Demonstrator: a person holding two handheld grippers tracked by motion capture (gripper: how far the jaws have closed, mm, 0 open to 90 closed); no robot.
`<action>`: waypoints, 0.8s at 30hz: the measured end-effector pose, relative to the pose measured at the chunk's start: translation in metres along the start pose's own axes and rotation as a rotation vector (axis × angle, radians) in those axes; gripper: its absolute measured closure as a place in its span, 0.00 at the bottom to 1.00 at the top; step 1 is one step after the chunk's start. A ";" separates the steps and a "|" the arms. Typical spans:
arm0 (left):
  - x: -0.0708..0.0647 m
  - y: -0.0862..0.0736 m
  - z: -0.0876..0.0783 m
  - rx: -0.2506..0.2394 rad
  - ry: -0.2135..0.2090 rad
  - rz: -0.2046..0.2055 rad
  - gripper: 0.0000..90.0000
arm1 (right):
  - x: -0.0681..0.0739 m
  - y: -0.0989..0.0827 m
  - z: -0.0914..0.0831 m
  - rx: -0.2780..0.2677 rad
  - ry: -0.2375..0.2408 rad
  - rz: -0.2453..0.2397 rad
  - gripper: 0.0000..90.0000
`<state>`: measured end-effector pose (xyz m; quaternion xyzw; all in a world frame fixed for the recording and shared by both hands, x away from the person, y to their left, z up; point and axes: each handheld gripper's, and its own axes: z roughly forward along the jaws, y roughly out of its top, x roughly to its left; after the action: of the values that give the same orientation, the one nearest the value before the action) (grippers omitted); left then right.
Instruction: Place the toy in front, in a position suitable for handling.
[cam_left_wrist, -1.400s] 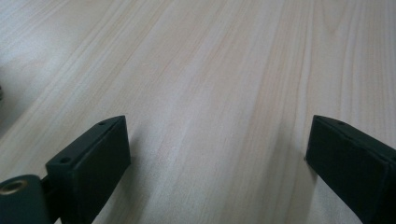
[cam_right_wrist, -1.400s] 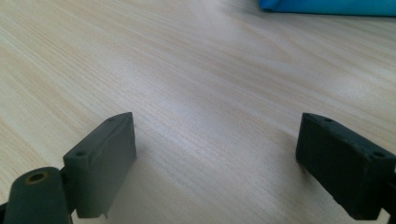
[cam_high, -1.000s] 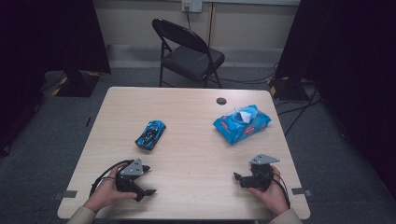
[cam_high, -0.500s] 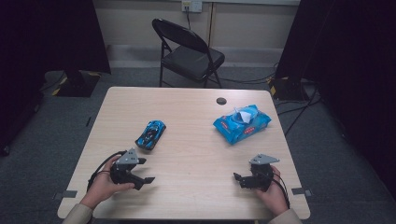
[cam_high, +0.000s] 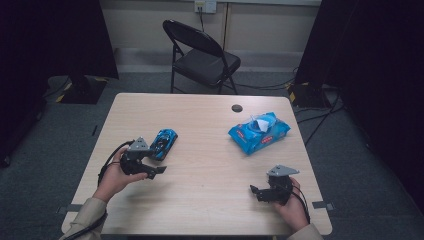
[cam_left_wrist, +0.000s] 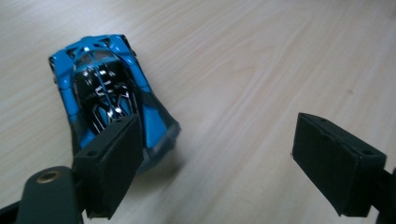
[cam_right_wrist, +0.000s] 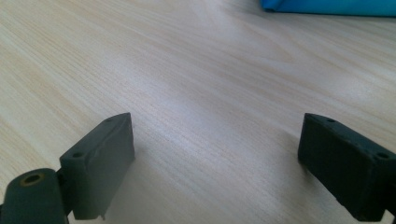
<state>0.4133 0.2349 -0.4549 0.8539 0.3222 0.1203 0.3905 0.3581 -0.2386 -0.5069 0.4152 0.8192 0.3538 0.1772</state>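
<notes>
Blue toy car (cam_high: 163, 143) lying on the wooden tabletop (cam_high: 210, 200), in the left half, about midway between the far edge and the near edge, resting on its wheels. Seen from above in the left gripper view as blue body (cam_left_wrist: 109, 100) with a black glossy roof.

Left gripper (cam_high: 152, 169) held in the left hand (cam_high: 112, 177) just beside the car, on its near side, raised a little over the tabletop. Jaws spread wide, after a slight closing just now, with nothing pressed between them. In the left gripper view, one black pad (cam_left_wrist: 112, 163) overlapping the near end of the car; not possible to tell if touching. Other pad (cam_left_wrist: 334, 163) well apart from the car, over bare wood.

Right gripper (cam_high: 257, 191) held in the right hand (cam_high: 292, 210) close to the near right corner of the tabletop. Jaws wide apart too, holding nothing, only bare wood grain between the pads (cam_right_wrist: 100, 161).

Blue pack of wet wipes (cam_high: 259, 132) lying in the right half nearer the far edge, with a white tissue standing out on top. Small dark round spot (cam_high: 237, 108) near the far edge. Black folding chair (cam_high: 202, 57) standing behind the far edge, on the grey floor.
</notes>
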 end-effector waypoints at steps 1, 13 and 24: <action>0.002 0.002 0.001 0.005 0.006 0.000 0.18 | 0.000 0.000 0.000 0.000 0.000 0.000 0.11; 0.025 0.016 0.018 0.055 0.091 -0.060 0.18 | 0.000 0.000 0.000 0.000 0.000 0.000 0.11; 0.046 0.021 0.039 0.072 0.175 -0.166 0.18 | 0.000 0.000 0.000 0.002 0.003 -0.002 0.11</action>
<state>0.4754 0.2311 -0.4670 0.8241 0.4287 0.1500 0.3386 0.3581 -0.2383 -0.5069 0.4140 0.8202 0.3535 0.1761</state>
